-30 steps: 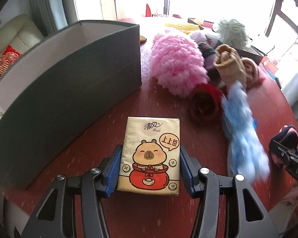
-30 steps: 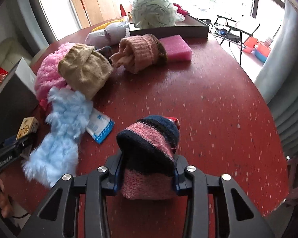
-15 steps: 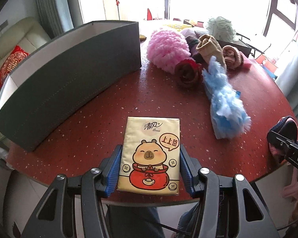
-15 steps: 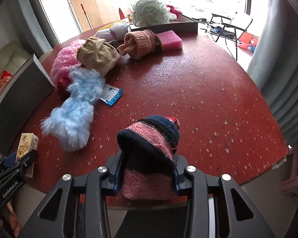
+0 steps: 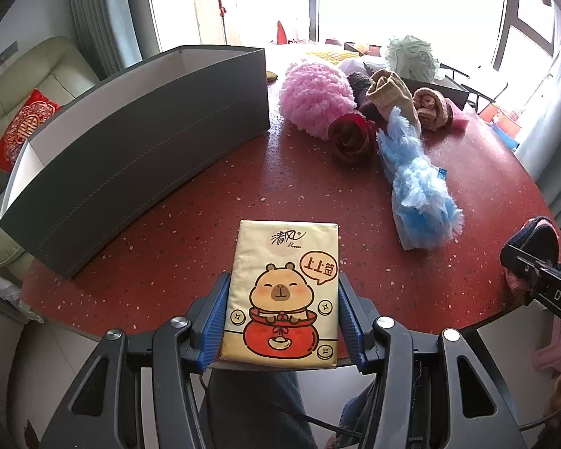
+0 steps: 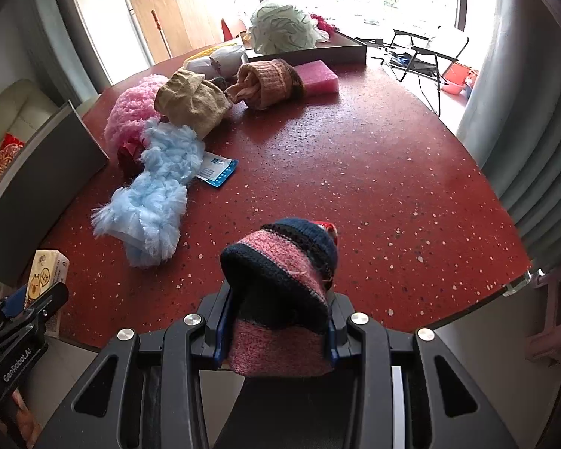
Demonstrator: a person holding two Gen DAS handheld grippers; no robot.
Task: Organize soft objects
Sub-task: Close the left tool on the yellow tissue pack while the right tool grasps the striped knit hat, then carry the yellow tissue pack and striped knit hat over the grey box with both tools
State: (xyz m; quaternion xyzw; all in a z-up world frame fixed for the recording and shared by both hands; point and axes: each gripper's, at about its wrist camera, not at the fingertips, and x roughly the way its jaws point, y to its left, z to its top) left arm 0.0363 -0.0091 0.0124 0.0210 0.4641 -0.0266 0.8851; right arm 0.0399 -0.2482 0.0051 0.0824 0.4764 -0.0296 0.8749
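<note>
My left gripper [image 5: 282, 314] is shut on a yellow tissue pack [image 5: 284, 288] printed with a cartoon capybara, held over the near edge of the red table [image 5: 213, 217]. My right gripper [image 6: 276, 321] is shut on a pink and navy striped knit hat [image 6: 280, 292], also above the near table edge. On the table lie a fluffy light-blue piece [image 5: 415, 179], a fluffy pink one [image 5: 314, 93], a dark red roll [image 5: 349, 136], a tan knit [image 6: 190, 103] and a rolled salmon knit [image 6: 269, 82]. In the right wrist view the tissue pack [image 6: 46, 273] shows at the lower left.
A large open grey box [image 5: 138, 149] stands on the left of the table. A pink sponge [image 6: 316, 76], a flat blue packet [image 6: 218, 170] and a dark tray [image 6: 325, 52] holding a pale green mesh puff [image 6: 282, 30] sit farther back. A person's legs show below the grippers.
Both grippers have drawn back toward the near edge of the table, still gripping the tissue pack and the hat. The objects on the table now look farther away.
</note>
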